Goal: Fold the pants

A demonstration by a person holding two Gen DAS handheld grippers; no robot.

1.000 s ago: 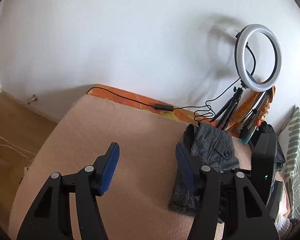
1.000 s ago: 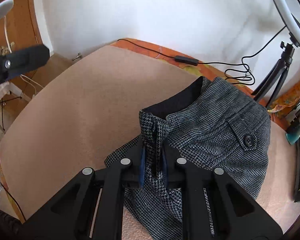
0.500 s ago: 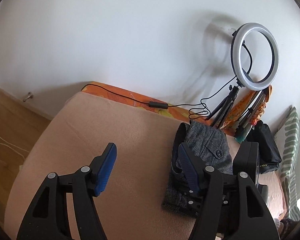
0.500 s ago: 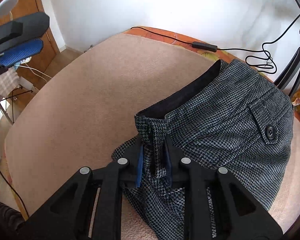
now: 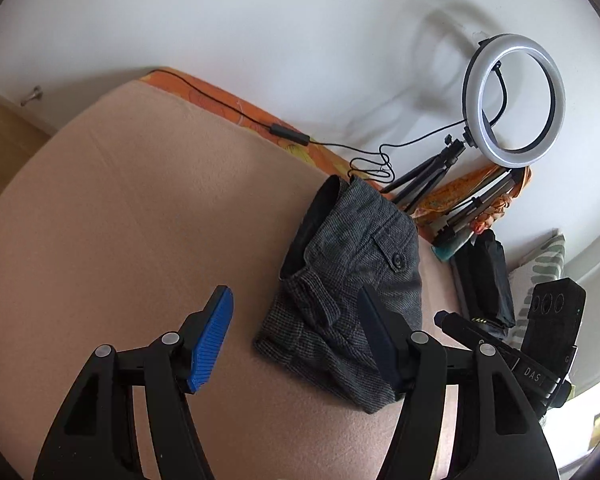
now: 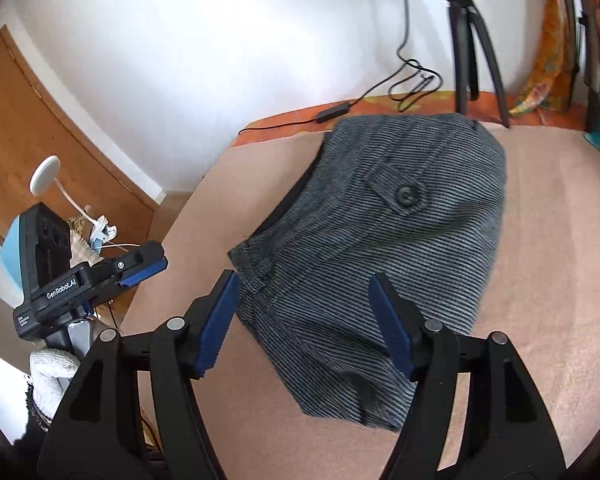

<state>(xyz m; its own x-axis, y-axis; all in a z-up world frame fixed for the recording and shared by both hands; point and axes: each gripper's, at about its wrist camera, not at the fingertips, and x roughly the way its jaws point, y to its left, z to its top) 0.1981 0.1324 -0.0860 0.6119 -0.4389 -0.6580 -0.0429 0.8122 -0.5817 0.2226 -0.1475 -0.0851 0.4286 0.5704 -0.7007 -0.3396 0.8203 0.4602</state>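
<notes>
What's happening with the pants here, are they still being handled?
A person with a gripper in each hand is folding grey pants on a beige blanket. The pants lie in a compact folded bundle. The right gripper has just been opening its jaws and grips nothing; the left gripper hovers open beside the bundle.
</notes>
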